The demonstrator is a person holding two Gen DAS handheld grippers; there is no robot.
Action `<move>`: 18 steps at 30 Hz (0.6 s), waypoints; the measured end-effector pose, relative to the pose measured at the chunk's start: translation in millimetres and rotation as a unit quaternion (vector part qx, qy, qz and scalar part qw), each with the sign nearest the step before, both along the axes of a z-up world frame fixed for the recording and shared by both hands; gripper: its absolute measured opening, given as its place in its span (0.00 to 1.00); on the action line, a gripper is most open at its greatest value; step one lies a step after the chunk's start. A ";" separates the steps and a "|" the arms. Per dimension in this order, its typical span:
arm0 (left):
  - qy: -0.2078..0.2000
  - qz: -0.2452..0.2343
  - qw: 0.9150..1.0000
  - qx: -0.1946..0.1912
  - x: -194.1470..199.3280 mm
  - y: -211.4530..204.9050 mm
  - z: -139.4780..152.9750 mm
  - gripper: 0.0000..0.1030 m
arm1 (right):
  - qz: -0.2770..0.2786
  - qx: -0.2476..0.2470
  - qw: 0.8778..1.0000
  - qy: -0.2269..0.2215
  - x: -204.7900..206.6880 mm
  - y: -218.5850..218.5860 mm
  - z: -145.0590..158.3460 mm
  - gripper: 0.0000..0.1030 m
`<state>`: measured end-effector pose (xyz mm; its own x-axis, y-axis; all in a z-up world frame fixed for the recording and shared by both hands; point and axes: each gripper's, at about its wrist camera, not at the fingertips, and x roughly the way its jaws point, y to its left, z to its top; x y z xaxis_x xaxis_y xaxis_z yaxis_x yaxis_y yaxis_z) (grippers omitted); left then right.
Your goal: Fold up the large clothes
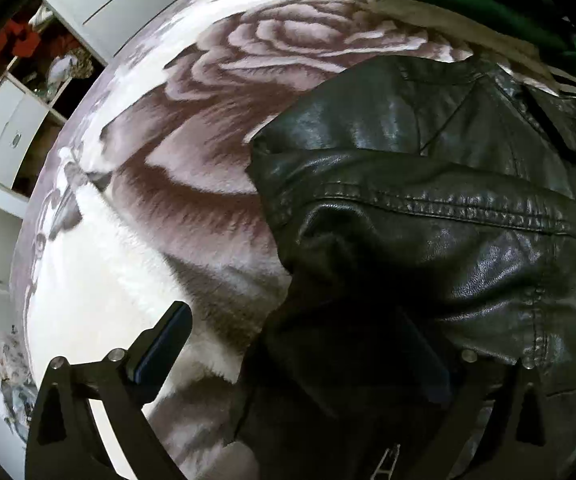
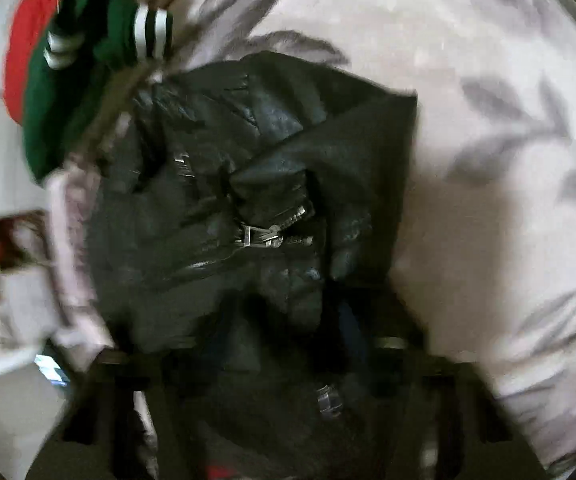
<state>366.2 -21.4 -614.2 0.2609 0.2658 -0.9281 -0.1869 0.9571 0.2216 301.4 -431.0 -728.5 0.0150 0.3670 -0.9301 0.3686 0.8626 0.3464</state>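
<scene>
Lying on one floral blanket (image 1: 192,184): one black leather jacket (image 1: 427,208).

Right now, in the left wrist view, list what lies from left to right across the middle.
White cabinet → rose-patterned blanket → black leather jacket.

One black leather jacket (image 1: 427,208) lies on one rose-patterned blanket (image 1: 192,128). One green garment (image 2: 72,92) with two striped cuffs sits beyond it, and one red cloth (image 2: 28,28) lies next to that. Two claws show: the left claw (image 1: 288,352) and the right claw (image 2: 288,340), one per view. One white cabinet (image 1: 4,136) has two round handles. On the jacket, one zipper pull (image 2: 260,236) shows clearly.
</scene>
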 end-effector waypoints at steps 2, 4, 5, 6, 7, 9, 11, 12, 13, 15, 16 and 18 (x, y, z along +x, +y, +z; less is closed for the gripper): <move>-0.016 0.001 1.000 -0.019 -4.1 2.5 -5.1 1.00 | 0.013 -0.040 0.999 -0.008 2.3 3.7 5.3 0.12; -0.029 0.009 0.998 -0.053 -7.7 9.8 -8.0 1.00 | 0.027 -0.084 0.996 -0.002 2.2 6.3 1.8 0.09; -0.033 0.011 0.997 -0.066 -8.7 13.7 -8.4 1.00 | 0.031 -0.094 0.995 0.006 1.6 7.9 -5.9 0.09; -0.035 0.008 0.997 -0.068 -8.9 13.3 -8.2 1.00 | 0.037 -0.101 0.994 0.015 2.8 11.4 -15.6 0.09; -0.035 0.006 0.997 -0.066 -8.0 14.8 -7.2 1.00 | 0.045 -0.111 0.993 0.018 5.1 16.5 -22.9 0.09; -0.031 0.001 0.998 -0.050 -8.0 10.0 -2.8 1.00 | 0.069 -0.127 0.989 0.025 9.9 26.5 -31.3 0.09; -0.023 0.001 0.999 -0.025 -7.1 6.0 2.5 1.00 | 0.073 -0.126 0.989 0.034 13.2 27.2 -31.3 0.09; -0.019 -0.003 1.000 0.003 -9.1 -2.7 10.0 1.00 | 0.074 -0.118 0.989 0.040 15.1 25.5 -27.4 0.10; -0.019 -0.006 1.000 0.023 -8.1 -2.5 13.6 1.00 | 0.079 -0.110 0.990 0.042 17.4 25.2 -24.1 0.12; -0.021 -0.010 0.996 0.085 -18.1 -22.3 33.7 1.00 | 0.106 -0.083 0.990 0.042 17.6 20.4 -7.6 0.16; -0.023 -0.009 0.994 0.105 -24.0 -30.1 41.8 1.00 | 0.114 -0.074 0.990 0.038 15.9 15.8 -0.8 0.22; -0.037 -0.013 0.987 0.154 -47.9 -60.7 63.1 1.00 | 0.136 -0.056 0.989 0.020 6.2 4.0 23.9 0.35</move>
